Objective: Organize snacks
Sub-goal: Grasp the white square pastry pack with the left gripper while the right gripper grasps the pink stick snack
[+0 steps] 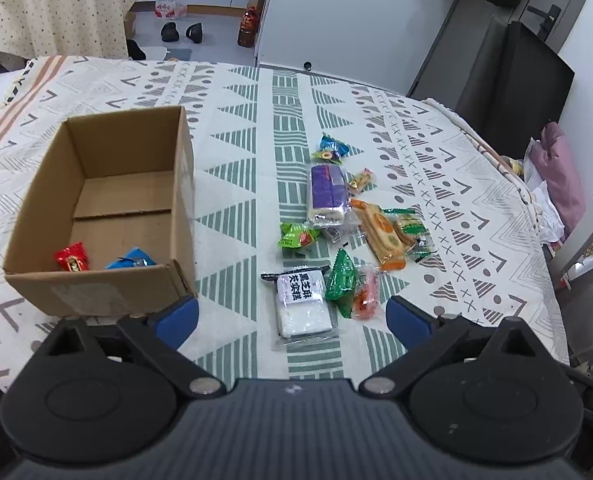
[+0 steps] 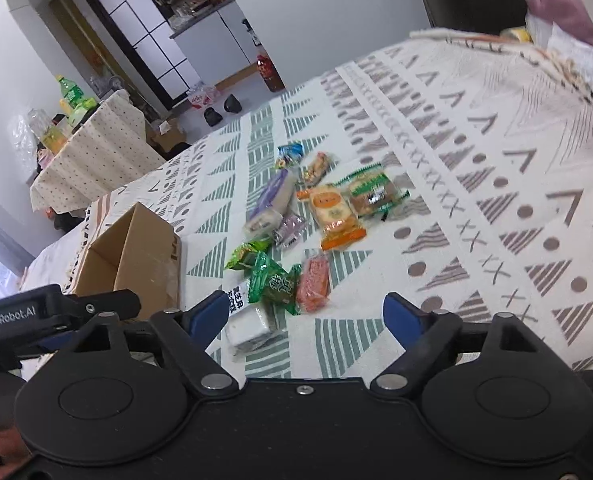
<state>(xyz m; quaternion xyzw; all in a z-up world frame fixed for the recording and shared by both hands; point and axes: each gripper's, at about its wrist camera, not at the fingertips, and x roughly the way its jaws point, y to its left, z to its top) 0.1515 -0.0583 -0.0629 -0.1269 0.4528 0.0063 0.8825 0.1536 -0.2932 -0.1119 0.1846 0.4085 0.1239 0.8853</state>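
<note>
Both tools hover above the patterned bench (image 1: 256,120) with nothing between their blue fingers (image 1: 178,318): the left gripper (image 1: 292,320) is spread wide, and so is the right gripper (image 2: 306,316). In the left wrist view the cardboard box (image 1: 28,276) sits at the left of the frame, already holding a red candy (image 1: 72,257) and a blue packet (image 1: 132,259) against its near wall. The loose snacks lie in a cluster at centre-right, several overlapping. The step in hand is probably choosing and picking the next snack, and the white cake pack (image 1: 302,304), lowest in the cluster and nearest the left gripper, looks like the sensible choice. Its upper right edge touches the green wrapper (image 1: 342,280), so approaching from the bare side at lower left should avoid dragging the neighbour along. The film is slippery and the cake likely soft, so a gentle close across the short width, low near the cloth, seems best. In the right wrist view the same green wrapper (image 2: 274,284) and an orange-pink pack (image 2: 314,280) sit just ahead, a fair pick for that side.
</note>
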